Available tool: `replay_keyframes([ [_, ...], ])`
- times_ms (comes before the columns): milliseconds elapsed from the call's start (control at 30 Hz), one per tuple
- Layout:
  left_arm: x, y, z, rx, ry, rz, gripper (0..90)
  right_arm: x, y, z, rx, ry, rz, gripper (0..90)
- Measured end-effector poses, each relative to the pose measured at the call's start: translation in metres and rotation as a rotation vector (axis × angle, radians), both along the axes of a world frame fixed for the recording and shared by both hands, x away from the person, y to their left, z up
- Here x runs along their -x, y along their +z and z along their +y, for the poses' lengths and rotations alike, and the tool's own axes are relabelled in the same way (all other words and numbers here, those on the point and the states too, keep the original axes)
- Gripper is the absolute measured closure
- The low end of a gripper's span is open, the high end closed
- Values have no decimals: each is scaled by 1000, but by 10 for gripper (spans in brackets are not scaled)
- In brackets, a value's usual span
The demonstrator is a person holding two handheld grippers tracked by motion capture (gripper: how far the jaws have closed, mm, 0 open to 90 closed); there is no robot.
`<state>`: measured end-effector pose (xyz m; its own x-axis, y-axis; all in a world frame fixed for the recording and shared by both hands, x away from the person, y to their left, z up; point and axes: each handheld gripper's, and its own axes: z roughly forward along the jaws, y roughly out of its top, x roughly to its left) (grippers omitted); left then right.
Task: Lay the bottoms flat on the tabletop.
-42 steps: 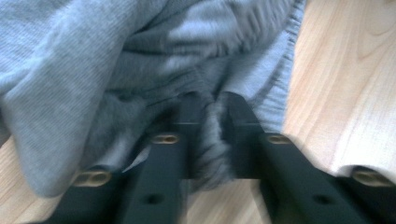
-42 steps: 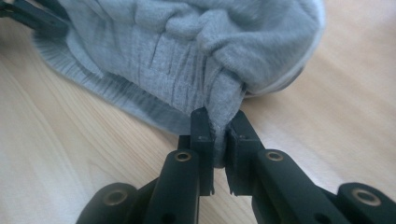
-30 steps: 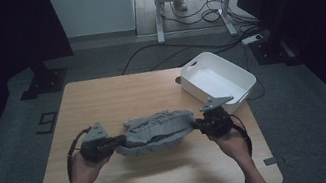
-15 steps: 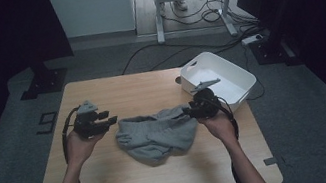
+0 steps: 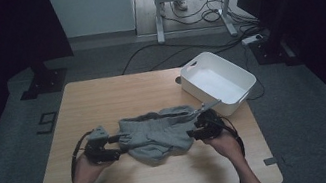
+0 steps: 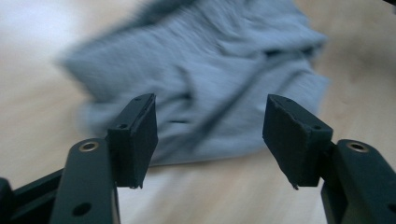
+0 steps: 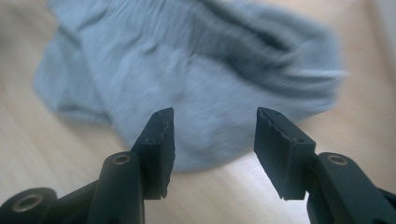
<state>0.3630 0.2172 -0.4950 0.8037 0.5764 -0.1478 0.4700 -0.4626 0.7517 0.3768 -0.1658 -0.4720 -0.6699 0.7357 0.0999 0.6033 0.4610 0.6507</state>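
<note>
Between the person's two hands, low on the near half of the wooden table (image 5: 100,95), both tools point inward at a crumpled grey garment (image 5: 158,133). The left gripper (image 5: 115,145) sits at the cloth's left edge, its jaws just opened and standing apart with nothing pinched between them; the right gripper (image 5: 193,134) at the right edge likewise has just parted its jaws, empty. In both gripper views the fabric (image 6: 201,79) lies just beyond the pads, rumpled and partly folded over itself. To my eye this is a re-grip: the cloth lies released, fresh hold points sought. Next, each tool must pinch an edge cleanly. Farther right stands a white bin (image 5: 239,75).
</note>
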Motion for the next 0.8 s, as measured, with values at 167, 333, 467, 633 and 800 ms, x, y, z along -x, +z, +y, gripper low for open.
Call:
replay_keyframes([
  [167,8,-15,-24,-43,-63,12,289,8,-22,12,-8,61,34,415],
  [333,8,-32,-41,-132,-89,9,341,14,-44,28,49,80,22,485],
  [467,6,-38,-47,-201,-59,-24,691,13,-48,31,46,73,5,869],
  [633,4,-8,-27,-120,-24,-65,890,18,-15,18,39,44,-65,888],
  [800,3,50,2,-17,23,-168,894,24,41,-3,24,4,-162,890],
])
